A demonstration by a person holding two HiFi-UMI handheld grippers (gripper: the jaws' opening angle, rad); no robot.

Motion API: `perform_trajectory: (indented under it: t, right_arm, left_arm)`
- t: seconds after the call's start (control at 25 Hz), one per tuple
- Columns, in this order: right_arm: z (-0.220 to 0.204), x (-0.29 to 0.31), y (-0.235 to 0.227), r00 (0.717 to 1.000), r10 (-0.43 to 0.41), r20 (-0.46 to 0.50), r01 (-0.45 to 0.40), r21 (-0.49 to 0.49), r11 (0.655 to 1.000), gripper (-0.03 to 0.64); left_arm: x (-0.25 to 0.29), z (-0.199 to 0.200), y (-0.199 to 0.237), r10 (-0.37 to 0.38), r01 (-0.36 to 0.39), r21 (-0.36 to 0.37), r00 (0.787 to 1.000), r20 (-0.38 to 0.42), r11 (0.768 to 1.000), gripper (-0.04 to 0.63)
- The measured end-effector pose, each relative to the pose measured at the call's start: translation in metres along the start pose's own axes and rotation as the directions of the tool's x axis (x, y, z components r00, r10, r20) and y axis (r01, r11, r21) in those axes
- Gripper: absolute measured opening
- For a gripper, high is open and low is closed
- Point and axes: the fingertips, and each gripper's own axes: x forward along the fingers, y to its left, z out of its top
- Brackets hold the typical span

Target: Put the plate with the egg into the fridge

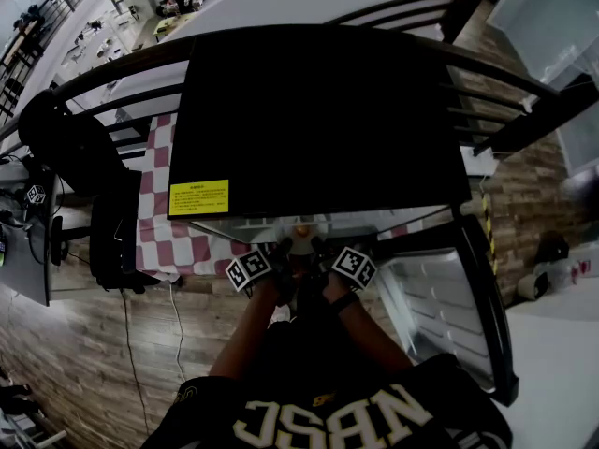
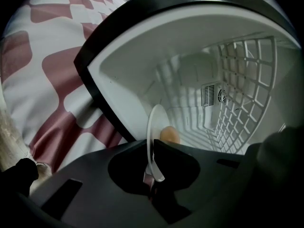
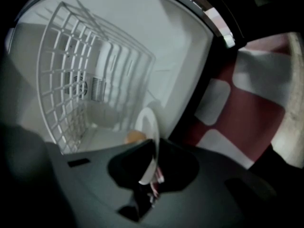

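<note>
A white plate (image 1: 301, 239) with a brown egg (image 2: 169, 135) on it is held at the open mouth of the black fridge (image 1: 318, 110). My left gripper (image 2: 152, 163) is shut on the plate's rim (image 2: 153, 132), which shows edge-on between its jaws. From the other side, my right gripper (image 3: 152, 163) is shut on the same plate (image 3: 149, 129), with the egg (image 3: 134, 137) just past it. In the head view the left gripper (image 1: 281, 251) and right gripper (image 1: 320, 249) meet at the plate, under the fridge's front edge. The fridge's inside is white with a wire shelf (image 2: 247, 94).
The fridge door (image 1: 449, 297) stands open to the right. A red and white checked cloth (image 1: 159, 213) lies beside the fridge on the left, with a dark bag (image 1: 112, 223) next to it. A yellow label (image 1: 198, 197) is on the fridge top. Wooden floor lies below.
</note>
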Motion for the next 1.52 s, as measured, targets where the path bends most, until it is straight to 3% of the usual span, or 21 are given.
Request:
perform_trajectory:
  t: [0.24, 0.48, 0.6, 0.72, 1.04, 1.24, 1.52]
  right_arm:
    - [0.0, 0.0, 0.001, 1.0, 0.013, 0.022, -0.014, 0.012, 1.0, 0.032]
    - [0.0, -0.001, 0.0, 1.0, -0.013, 0.016, 0.014, -0.068, 0.998, 0.045]
    - [0.0, -0.004, -0.002, 1.0, -0.02, 0.017, 0.021, -0.054, 0.998, 0.134]
    - [0.001, -0.008, -0.003, 1.0, -0.002, 0.031, 0.003, -0.043, 0.999, 0.195]
    - [-0.005, -0.025, 0.006, 0.987, 0.125, 0.098, -0.125, -0.003, 0.992, 0.201]
    - [-0.03, -0.035, -0.007, 0.969, 0.208, 0.136, -0.223, 0.105, 0.969, 0.199]
    - [-0.055, -0.019, -0.006, 0.969, 0.218, 0.115, -0.225, 0.056, 0.973, 0.174]
  left_arm:
    - [0.001, 0.002, -0.001, -0.004, 0.004, 0.002, 1.0, 0.007, 1.0, 0.048]
    - [0.0, -0.002, -0.003, 0.023, -0.021, 0.046, 0.998, -0.051, 0.999, 0.057]
    - [-0.003, -0.004, -0.004, 0.024, -0.022, 0.034, 0.998, -0.064, 0.999, 0.144]
    - [-0.009, -0.002, -0.001, 0.02, -0.019, 0.033, 0.998, -0.056, 0.999, 0.164]
    - [-0.019, 0.0, -0.002, -0.011, 0.012, 0.02, 0.999, -0.05, 1.0, 0.169]
    - [-0.027, -0.004, 0.0, -0.021, 0.024, 0.04, 0.998, -0.058, 0.999, 0.169]
    - [-0.046, -0.01, -0.003, -0.022, 0.028, 0.078, 0.997, -0.07, 0.997, 0.169]
